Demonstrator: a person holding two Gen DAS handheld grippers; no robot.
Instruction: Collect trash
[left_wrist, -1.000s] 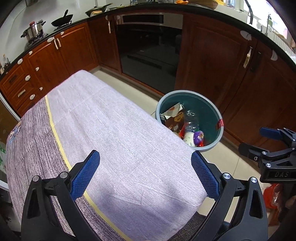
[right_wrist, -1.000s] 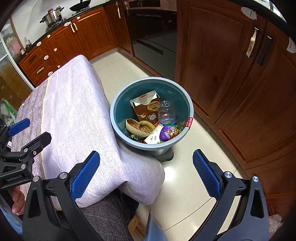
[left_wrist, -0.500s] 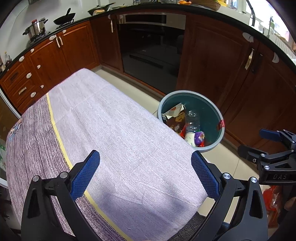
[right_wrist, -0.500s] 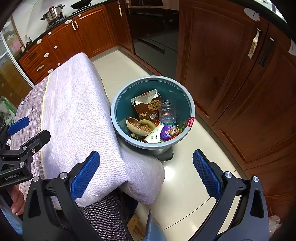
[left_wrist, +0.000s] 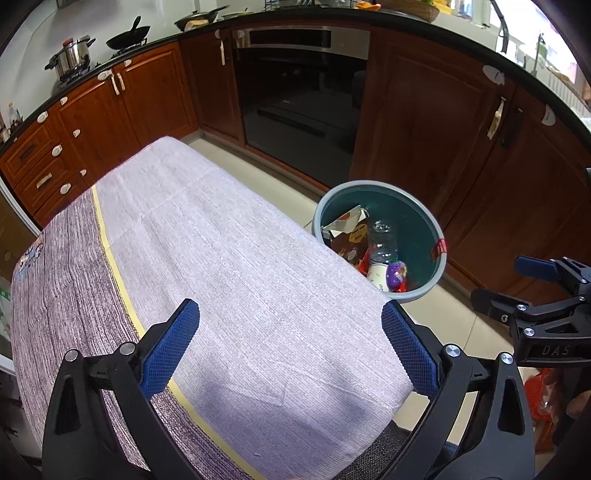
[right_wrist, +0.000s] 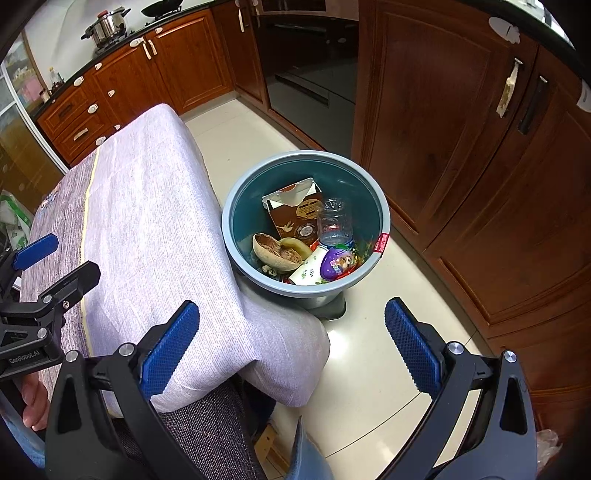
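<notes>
both views have slid a little since a second ago: the bin sits slightly lower and nearer in the right wrist view, and the cabinets have risen in the left one, so the hands look to be drawing back gently. nothing in the bin has shifted.

largest first. the dark wooden cabinets (left_wrist: 436, 122) and the oven (left_wrist: 299, 96) wrap the far side of the room. the cloth-covered table (left_wrist: 229, 266) fills the left and near part of the scene, its top bare, with no trash left on it that i can see. the teal bin (right_wrist: 380, 206) stands on the tiled floor just beside the table's right edge, probably so things can be dropped straight in from the table.

inside it lie a brown carton (right_wrist: 295, 214), a clear plastic bottle (right_wrist: 334, 223), a split husk (right_wrist: 275, 251), a white cup (right_wrist: 308, 271) and a purple egg-shaped wrapper (right_wrist: 336, 260), piled toward the near wall.

the left gripper (left_wrist: 290, 343) hangs over the near table, jaws spread wide with nothing between them. the right gripper (right_wrist: 291, 343) hovers over the table corner and floor, jaws likewise wide apart and empty; the bin and its trash lie just beyond its fingertips, slightly right of centre. collecting looks finished to me.
</notes>
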